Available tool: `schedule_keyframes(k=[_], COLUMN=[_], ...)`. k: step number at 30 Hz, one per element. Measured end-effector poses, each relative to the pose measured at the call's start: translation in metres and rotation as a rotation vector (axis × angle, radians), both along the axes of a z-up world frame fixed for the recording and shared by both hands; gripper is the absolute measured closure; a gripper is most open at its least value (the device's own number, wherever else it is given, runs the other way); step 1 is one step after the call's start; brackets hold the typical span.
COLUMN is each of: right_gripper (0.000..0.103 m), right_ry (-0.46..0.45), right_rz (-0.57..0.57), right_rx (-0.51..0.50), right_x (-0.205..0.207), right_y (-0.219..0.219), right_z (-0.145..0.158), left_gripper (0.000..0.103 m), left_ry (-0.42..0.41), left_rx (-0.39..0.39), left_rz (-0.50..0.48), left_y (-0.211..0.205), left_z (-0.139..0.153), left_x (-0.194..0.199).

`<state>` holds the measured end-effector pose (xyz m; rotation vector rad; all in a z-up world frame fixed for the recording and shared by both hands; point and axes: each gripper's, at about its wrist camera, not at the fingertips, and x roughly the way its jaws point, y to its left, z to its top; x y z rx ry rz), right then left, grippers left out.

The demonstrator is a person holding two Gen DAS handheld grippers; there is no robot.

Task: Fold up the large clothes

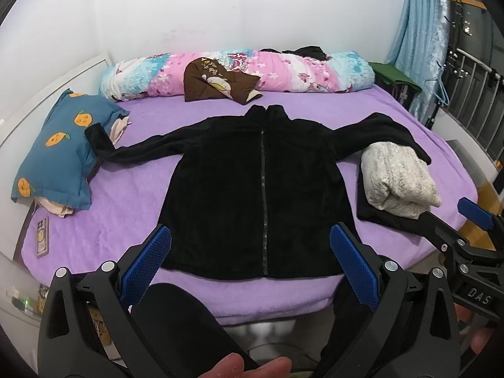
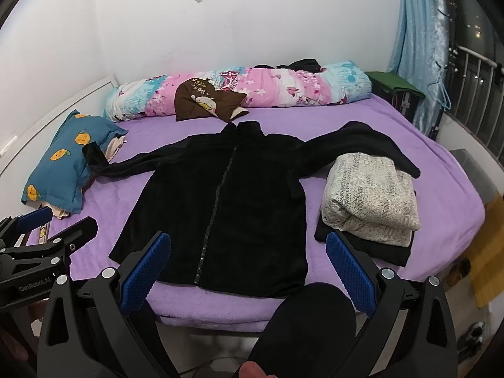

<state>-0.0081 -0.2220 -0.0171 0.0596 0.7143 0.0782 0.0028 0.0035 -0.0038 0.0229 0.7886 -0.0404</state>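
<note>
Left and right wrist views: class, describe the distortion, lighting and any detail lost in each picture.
Left wrist view: fisheye bends the wall and bed, dark corners frame it; even indoor light, yet the black jacket shows almost no folds. Right wrist view: same curving, the window railing bows; the jacket's zip barely reads; the nearest foreground looks soft.

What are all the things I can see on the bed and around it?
black jacket: one, black, spread flat mid-bed, zipped
folded sweater: one, cream, bed's right side, on a dark folded garment, jacket sleeve beside it
blue pillow: one, blue with oranges, left
rolled quilt: one, pink and blue floral, by the wall
brown cushion: one, brown, against the quilt
phone: one, left bed edge
bedsheet: one, purple
curtain: one, light blue, right
left gripper: one, black with blue pads, open
right gripper: one, same, open
</note>
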Motion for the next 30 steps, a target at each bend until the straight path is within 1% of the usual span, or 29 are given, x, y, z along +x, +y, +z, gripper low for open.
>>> schedule_keyframes(k=[11,18,22,25,30], right_gripper=[0.006,0.006,0.006,0.006,0.006], right_ry=[0.002,0.017,0.039,0.058,0.085], right_rz=[0.001,0.011,0.016,0.024,0.025], right_rx=[0.002,-0.005,-0.011,-0.017,-0.023], right_x=[0.001,0.006,0.014,0.021,0.034], right_y=[0.002,0.006,0.011,0.016,0.023], right_z=[-0.001,-0.006,-0.012,-0.018,-0.028], left_gripper=[0.006,0.006,0.006,0.006,0.006], left_ry=[0.001,0.002,0.012,0.011,0.029], left_rx=[-0.003,-0.020,-0.038,-0.086,-0.126], left_rz=[0.001,0.004,0.037,0.068,0.153], left_y=[-0.001,0.003,0.016,0.035,0.069], left_z=[-0.001,-0.005,-0.010,-0.015,-0.027], left_x=[-0.001,0.003,0.013,0.023,0.045])
